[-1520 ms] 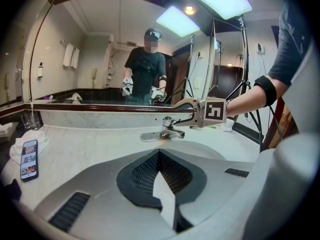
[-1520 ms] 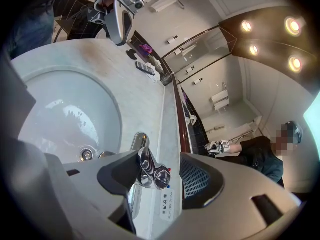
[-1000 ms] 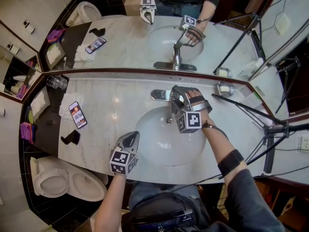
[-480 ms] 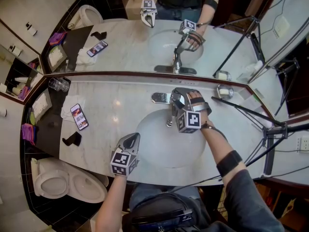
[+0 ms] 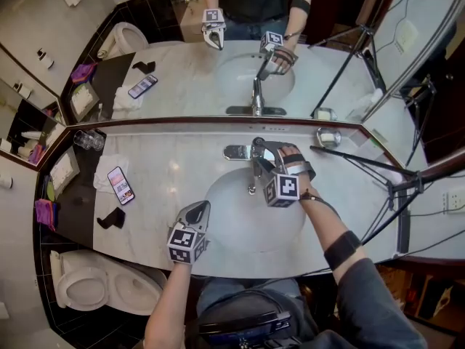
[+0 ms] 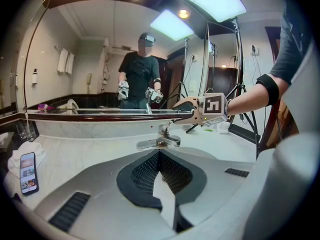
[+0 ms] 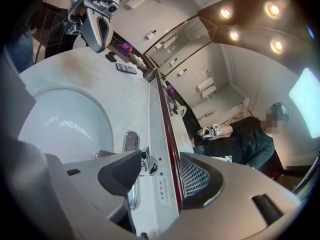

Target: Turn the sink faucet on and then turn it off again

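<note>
- Right gripper, head view: it reaches across the sink to the faucet, which stands at the back of the counter. The jaws sit at the faucet's top, where the lever is. Contact cannot be confirmed from above.
- Left gripper, head view: it hovers at the sink's front edge, well apart from the faucet.
- Left gripper view: the jaws meet at the tips with nothing between them. The faucet stands ahead, with the right gripper just above it. The jaws hide the spout's mouth, so flow cannot be read.
- Right gripper view: the jaws stand apart and straddle the faucet's top. Neither pad is seen pressing on it. No stream can be made out over the sink.
- Judgement, step in hand: the right gripper is working the lever. With flow unread, I cannot settle whether this is the on stroke or the off stroke.
- Judgement, next move: seat one jaw firmly against the lever and tilt it in a short, controlled stroke. Then check the spout before reversing. The left gripper has no part to play.
</note>
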Available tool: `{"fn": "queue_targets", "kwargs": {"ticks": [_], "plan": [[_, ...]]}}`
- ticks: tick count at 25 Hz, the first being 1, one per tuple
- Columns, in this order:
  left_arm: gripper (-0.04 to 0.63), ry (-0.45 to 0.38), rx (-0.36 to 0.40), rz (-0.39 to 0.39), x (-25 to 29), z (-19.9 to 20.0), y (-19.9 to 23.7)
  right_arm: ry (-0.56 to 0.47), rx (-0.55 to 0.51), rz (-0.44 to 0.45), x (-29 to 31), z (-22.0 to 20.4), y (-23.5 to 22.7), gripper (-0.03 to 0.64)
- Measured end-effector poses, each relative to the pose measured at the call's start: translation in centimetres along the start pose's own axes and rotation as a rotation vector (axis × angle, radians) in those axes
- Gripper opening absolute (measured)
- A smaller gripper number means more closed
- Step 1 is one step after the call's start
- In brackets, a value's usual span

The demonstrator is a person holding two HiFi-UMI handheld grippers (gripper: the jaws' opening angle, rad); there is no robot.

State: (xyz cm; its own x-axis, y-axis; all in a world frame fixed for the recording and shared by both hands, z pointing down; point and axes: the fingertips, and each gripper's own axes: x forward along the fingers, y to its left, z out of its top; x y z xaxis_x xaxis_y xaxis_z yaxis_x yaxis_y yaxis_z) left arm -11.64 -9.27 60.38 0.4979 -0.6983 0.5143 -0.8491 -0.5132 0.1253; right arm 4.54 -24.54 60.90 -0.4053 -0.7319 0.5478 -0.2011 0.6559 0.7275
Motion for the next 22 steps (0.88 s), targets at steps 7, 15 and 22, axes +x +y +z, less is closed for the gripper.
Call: {"fn": "queue_targets", "kwargs": {"ticks": [7, 15, 22], "plan": [[-0.005, -0.015, 0.054, -0.059, -0.6, 2.0, -0.6, 0.056, 0.111, -0.081, -5.7, -1.0, -0.8, 0.234], [-0.005, -0.042, 0.085, -0.08, -1.9, 3.0, -0.5, 0.153, 0.421, -0.205, -13.5, -5.0, 0.8, 0.047], [-0.005, -0.064, 0.087, -0.066, -3.1, 3.3, -0.4, 0.187, 0.808, -0.238, -18.7, -7.4, 3.7, 0.018]]}}
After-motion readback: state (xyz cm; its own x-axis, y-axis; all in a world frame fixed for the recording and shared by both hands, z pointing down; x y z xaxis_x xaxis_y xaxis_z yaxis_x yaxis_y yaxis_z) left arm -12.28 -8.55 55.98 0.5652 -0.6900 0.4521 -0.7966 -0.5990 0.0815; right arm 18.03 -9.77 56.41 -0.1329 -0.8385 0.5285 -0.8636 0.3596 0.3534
